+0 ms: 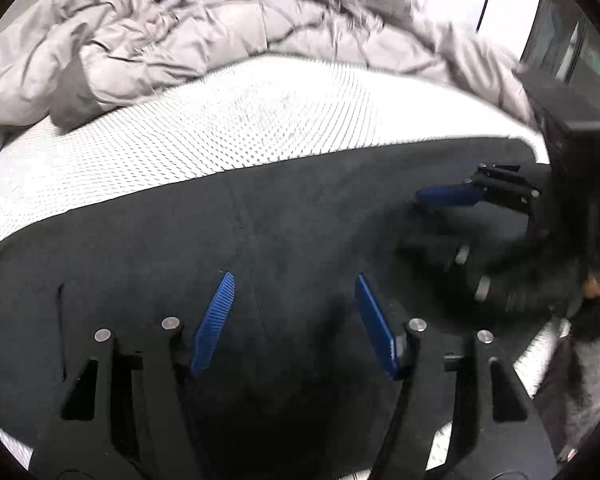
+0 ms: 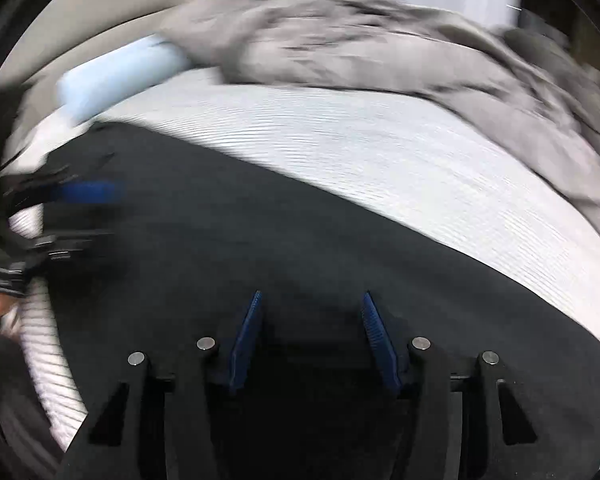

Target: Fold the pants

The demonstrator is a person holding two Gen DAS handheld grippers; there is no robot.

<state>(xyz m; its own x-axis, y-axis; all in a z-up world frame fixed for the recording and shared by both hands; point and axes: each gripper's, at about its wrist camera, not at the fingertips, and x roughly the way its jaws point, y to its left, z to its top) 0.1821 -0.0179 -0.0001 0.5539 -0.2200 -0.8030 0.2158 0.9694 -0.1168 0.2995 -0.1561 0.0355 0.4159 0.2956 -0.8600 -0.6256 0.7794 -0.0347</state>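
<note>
The black pants point(image 1: 284, 216) are lying spread flat on the white mattress point(image 1: 228, 120), which is giving a broad, firm surface for folding. The grey blanket point(image 1: 172, 36) is sitting bunched at the far side, apparently pushed there to keep it off the working area. The left gripper point(image 1: 294, 280) is hanging over the cloth with its jaws standing apart and nothing between them. The right gripper point(image 2: 310, 298) is likewise poised over the pants, jaws part open and probably empty, though its view is blurred. Both are pointing steeply down, suited to pinching the fabric.

Bedroom: mattress point(image 1: 220, 128), rumpled duvet point(image 1: 160, 40)
</note>
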